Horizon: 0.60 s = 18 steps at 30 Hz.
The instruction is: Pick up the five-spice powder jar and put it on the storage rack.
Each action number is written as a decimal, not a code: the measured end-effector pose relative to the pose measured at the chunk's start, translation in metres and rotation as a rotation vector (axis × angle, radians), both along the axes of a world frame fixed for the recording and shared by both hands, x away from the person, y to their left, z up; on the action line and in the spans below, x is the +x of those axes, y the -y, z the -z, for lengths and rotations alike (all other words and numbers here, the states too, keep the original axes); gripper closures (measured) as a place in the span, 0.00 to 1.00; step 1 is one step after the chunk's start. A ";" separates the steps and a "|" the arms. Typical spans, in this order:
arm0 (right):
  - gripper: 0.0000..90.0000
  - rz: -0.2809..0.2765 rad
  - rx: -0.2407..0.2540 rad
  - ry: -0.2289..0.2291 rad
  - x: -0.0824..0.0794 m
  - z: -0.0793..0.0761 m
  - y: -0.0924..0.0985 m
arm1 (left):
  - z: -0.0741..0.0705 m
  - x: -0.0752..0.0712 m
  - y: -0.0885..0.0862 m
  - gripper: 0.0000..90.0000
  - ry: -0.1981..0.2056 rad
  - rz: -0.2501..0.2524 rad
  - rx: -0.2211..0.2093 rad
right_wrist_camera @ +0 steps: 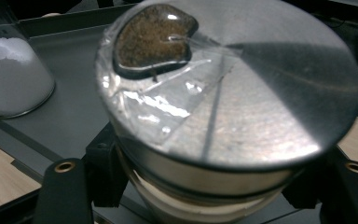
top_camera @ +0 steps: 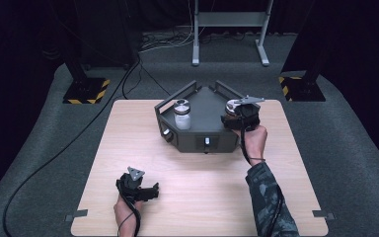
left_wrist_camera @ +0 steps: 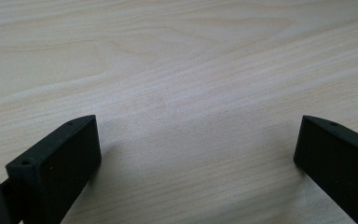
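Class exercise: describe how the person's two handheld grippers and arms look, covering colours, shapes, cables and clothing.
Both grippers are black. The left gripper and right gripper each carry a grey three-cornered plate on top and trail a black cable. In the left gripper view, the fingers are flat black blocks with small screw holes. The right forearm wears a dark camouflage-patterned sleeve.

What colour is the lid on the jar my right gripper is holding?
Brushed silver metal lid, with a brown sample taped on top; clearest in the right gripper view.
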State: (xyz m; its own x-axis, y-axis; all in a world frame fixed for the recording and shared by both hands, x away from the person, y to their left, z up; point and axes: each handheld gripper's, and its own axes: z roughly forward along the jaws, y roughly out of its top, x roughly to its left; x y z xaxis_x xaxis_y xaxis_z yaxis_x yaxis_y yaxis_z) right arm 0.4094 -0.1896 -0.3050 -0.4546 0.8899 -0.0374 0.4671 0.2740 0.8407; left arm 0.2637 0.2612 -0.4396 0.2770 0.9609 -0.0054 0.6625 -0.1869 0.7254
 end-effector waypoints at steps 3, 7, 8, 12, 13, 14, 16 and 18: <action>0.34 0.001 0.001 0.002 0.000 0.001 0.000 | 0.000 0.000 0.000 0.00 0.000 0.000 0.000; 0.33 0.004 0.001 0.002 0.000 0.000 -0.001 | 0.000 0.000 0.000 0.00 0.000 0.000 0.000; 0.33 0.003 0.002 0.000 0.000 0.000 0.000 | 0.000 0.000 0.000 0.00 0.000 -0.003 -0.005; 0.33 0.009 -0.001 -0.001 -0.001 0.000 -0.002 | 0.000 0.000 0.000 0.00 0.001 0.001 0.000; 0.33 0.010 0.001 -0.001 -0.001 0.000 -0.002 | 0.000 0.000 0.000 0.00 -0.001 0.002 0.002; 0.33 0.012 0.003 -0.002 -0.001 0.000 -0.002 | 0.000 0.000 0.000 0.00 -0.001 0.002 0.002; 0.31 0.014 0.004 -0.003 -0.001 0.000 -0.002 | 0.000 0.000 0.000 0.00 0.001 0.000 -0.001; 0.11 0.020 -0.002 -0.014 -0.001 -0.001 -0.004 | 0.000 0.000 0.000 0.00 0.001 0.001 0.000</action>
